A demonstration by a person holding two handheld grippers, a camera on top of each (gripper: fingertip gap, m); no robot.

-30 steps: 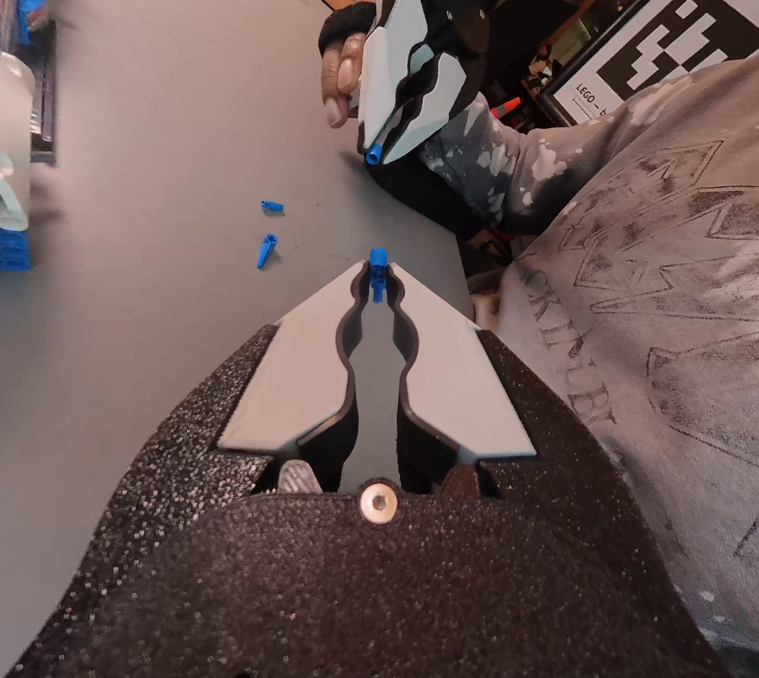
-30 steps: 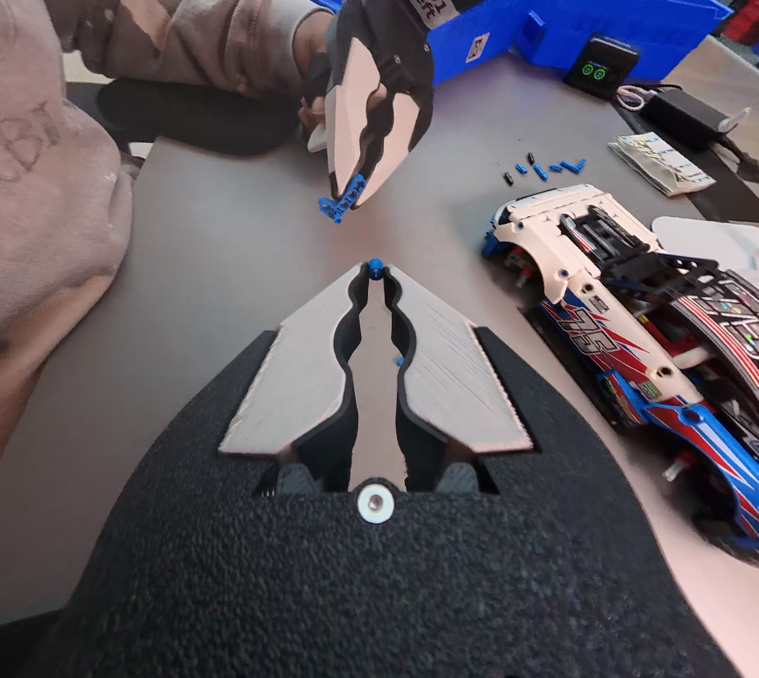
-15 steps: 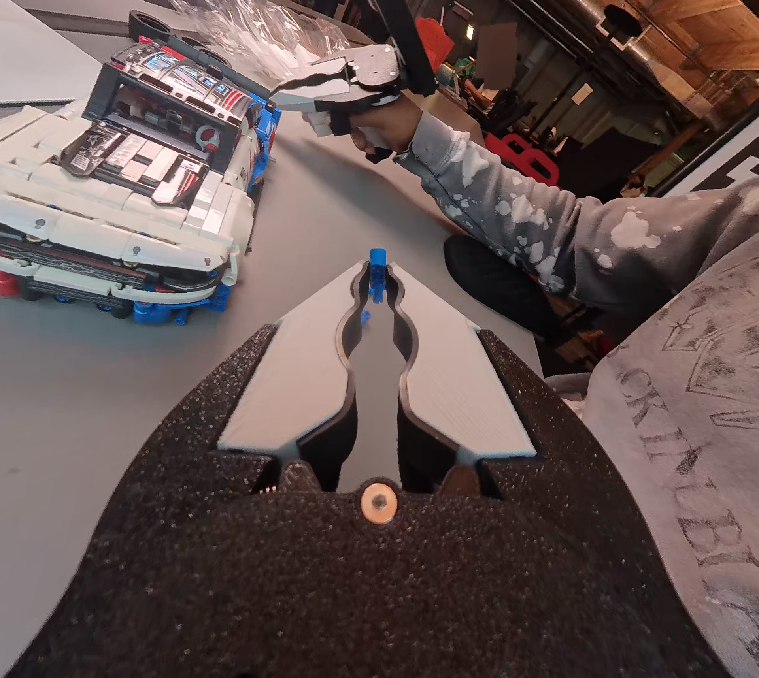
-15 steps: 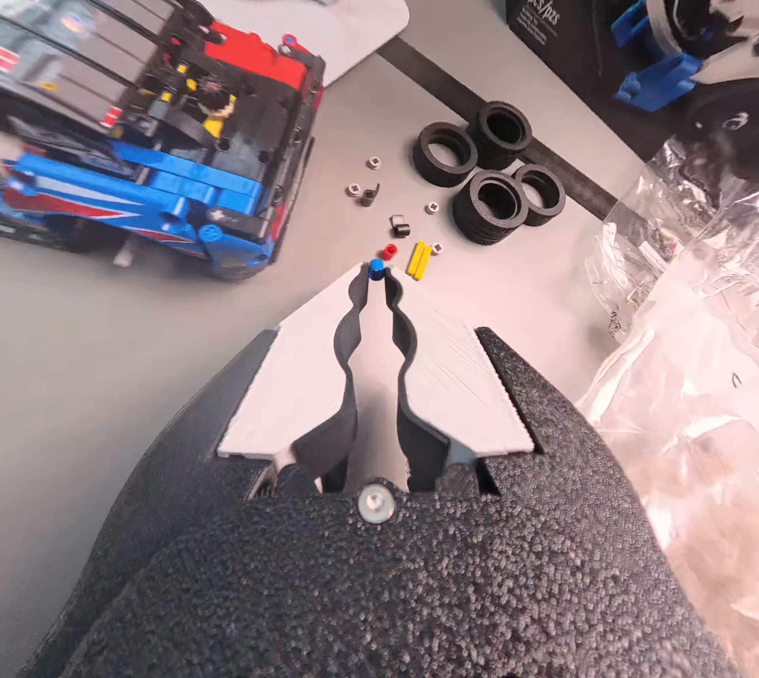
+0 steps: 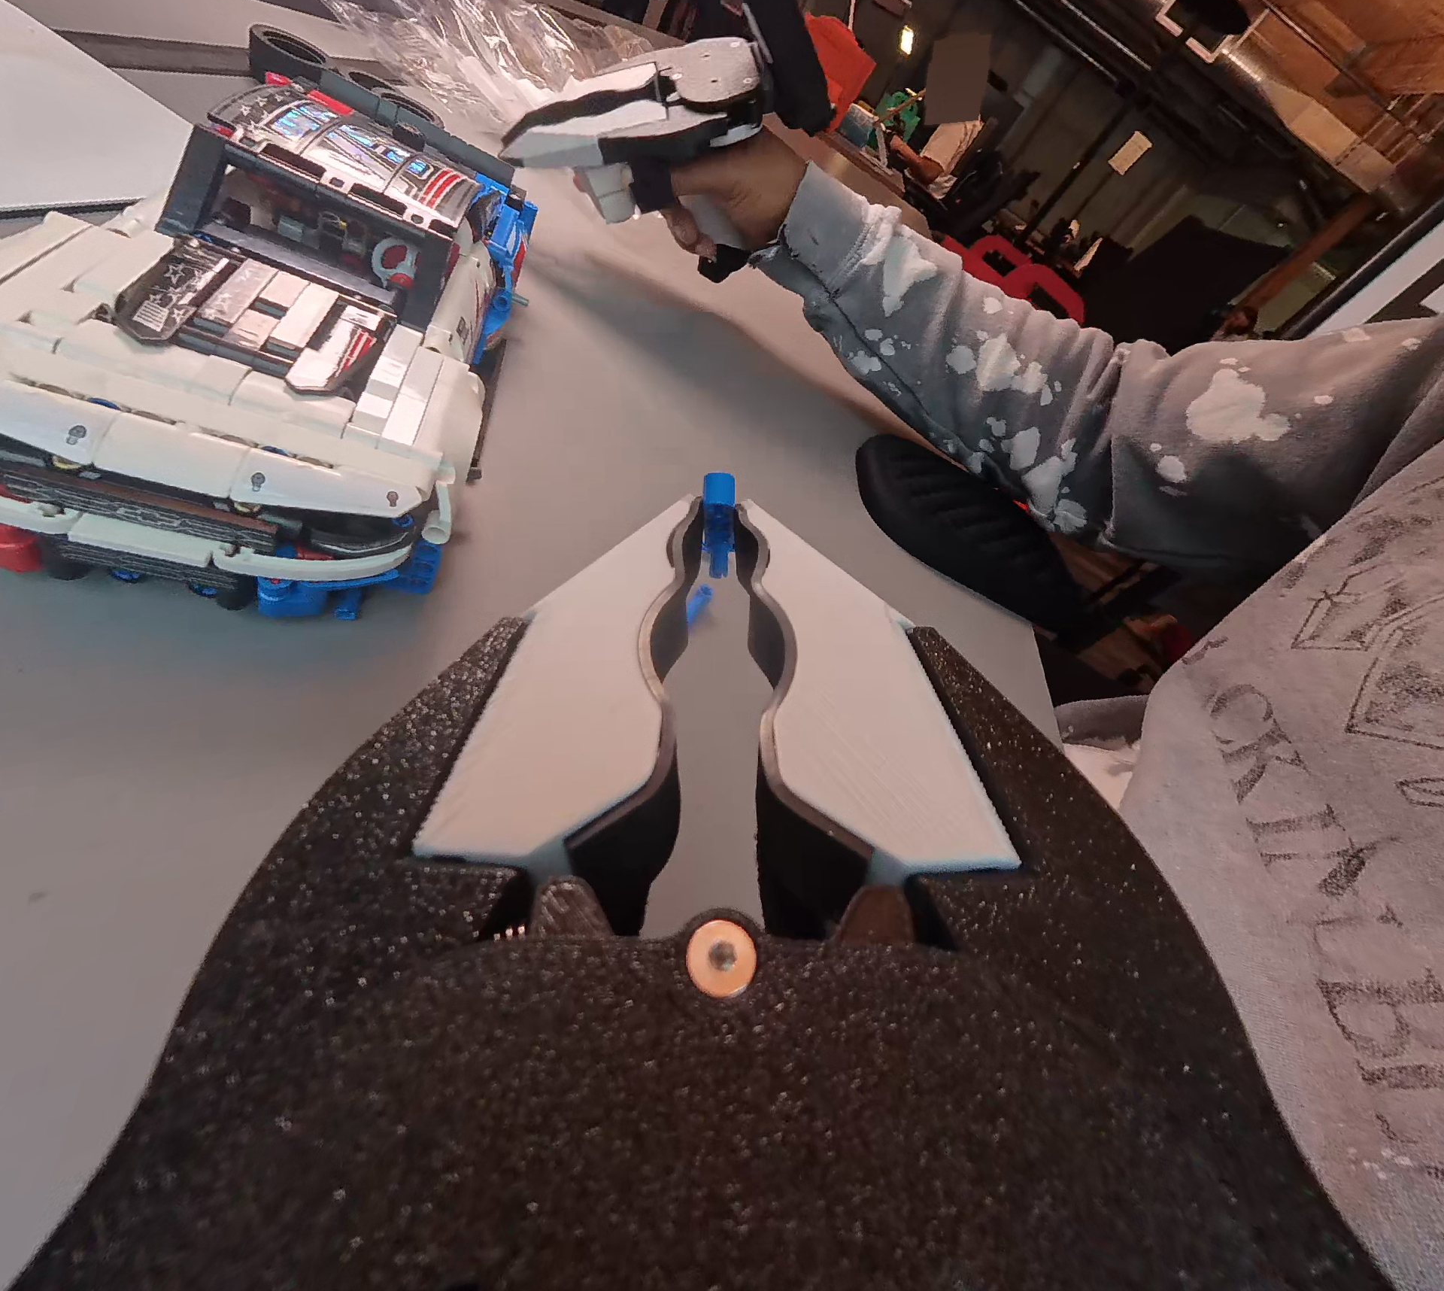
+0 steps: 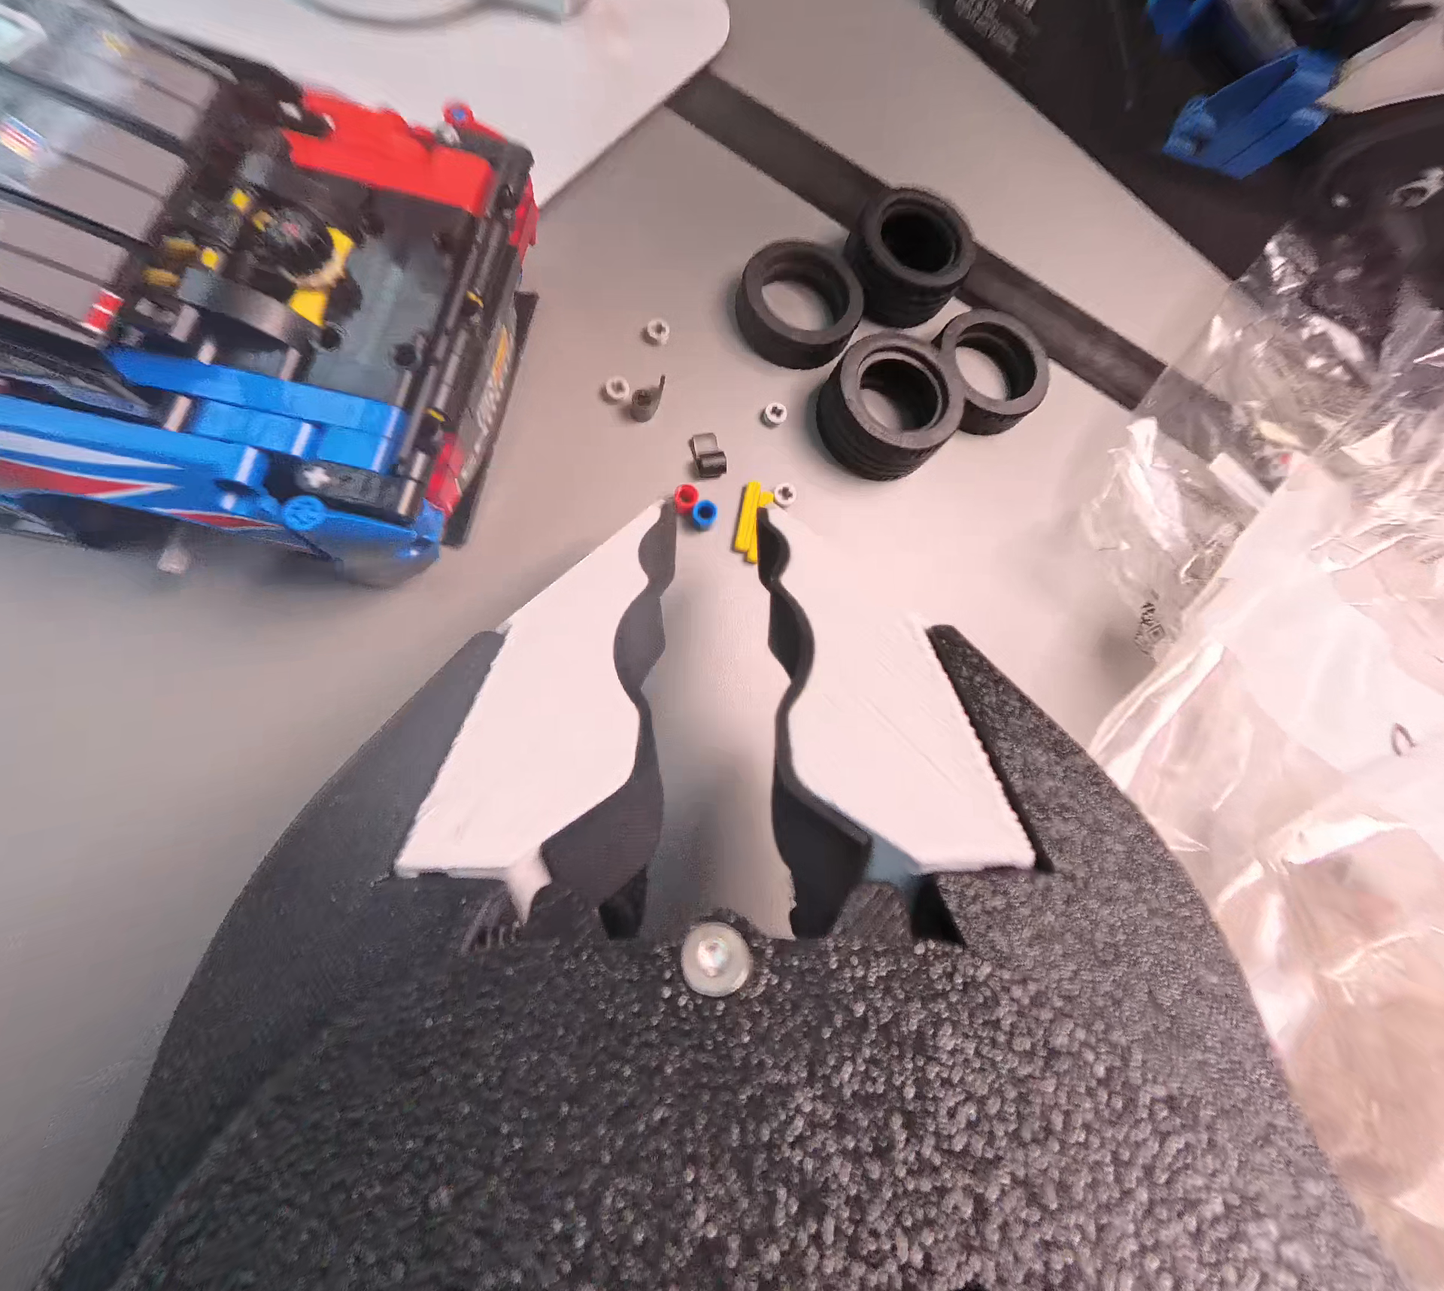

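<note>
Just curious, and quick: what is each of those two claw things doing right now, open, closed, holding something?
Left gripper: shut on a small blue pin.
Right gripper: open, holding nothing; a blue bush lies between its tips.

We see a flat grey matte table (image 6: 195, 691) carrying a white-blue-red brick-built race car (image 6: 258, 378), four black rubber tyres (image 6: 891, 347) (two of them stacked), small red, blue, yellow loose pieces (image 6: 695, 503), crinkled clear plastic bags (image 6: 1281, 550).

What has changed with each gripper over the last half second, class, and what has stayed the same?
The right gripper has opened and let go of the small blue round plastic piece, which now lies on the grey table beside a small red round piece. The left gripper stays shut on its blue plastic pin connector; the white toy brick car is unmoved.
</note>
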